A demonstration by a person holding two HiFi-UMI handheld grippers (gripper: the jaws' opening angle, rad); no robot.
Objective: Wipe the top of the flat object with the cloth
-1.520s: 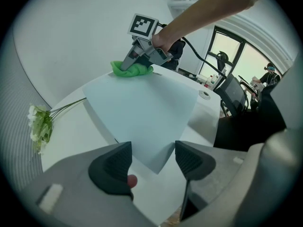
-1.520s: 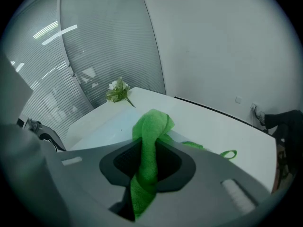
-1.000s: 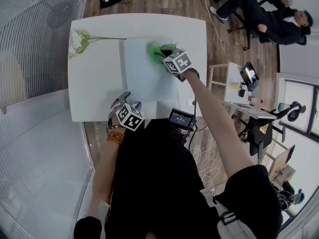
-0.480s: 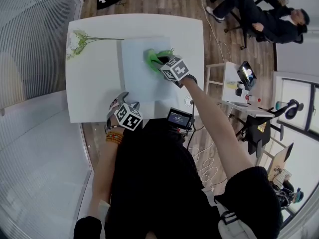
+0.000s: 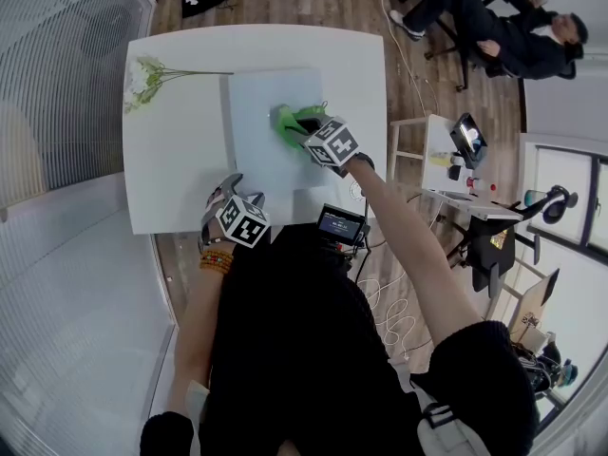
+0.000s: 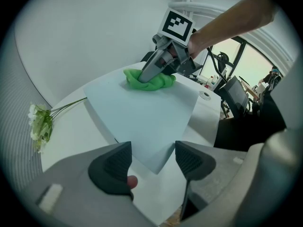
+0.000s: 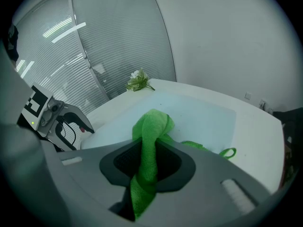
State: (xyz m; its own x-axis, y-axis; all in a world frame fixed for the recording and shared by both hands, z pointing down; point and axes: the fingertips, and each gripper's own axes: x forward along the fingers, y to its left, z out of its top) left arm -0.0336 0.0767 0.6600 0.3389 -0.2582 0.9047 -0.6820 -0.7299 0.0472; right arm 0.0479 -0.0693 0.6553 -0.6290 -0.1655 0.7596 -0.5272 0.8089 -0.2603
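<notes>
A sprig of white flowers [image 5: 142, 72] is seen lying on the white surface [image 5: 176, 183], ahead of the left claw [image 6: 151, 161] and well off to its left. That claw's jaws are held wide apart with nothing pressed between them. The near corner of the flat object [image 6: 142, 112] lies just ahead of the gap and points into it.

The flat object, a pale blue sheet, is judged thin, light and smooth, so it could be slid across the surface by a firm stroke. It could be steadied by pressing down at that near corner or along an edge. Whether it is stiff cannot be told.

Further right, the green cloth [image 7: 150, 126] is gripped by the right claw [image 7: 147, 162], whose jaws are closed on a bunched fold of it. The rest of it is heaped ahead of the jaws on the sheet's top, with a loop trailing off to that claw's right. The green cloth is judged soft, light and floppy. It is best taken by a gathered fold, as here, so that a pad of it is dragged beneath the jaws.

No container is seen on the surface.
</notes>
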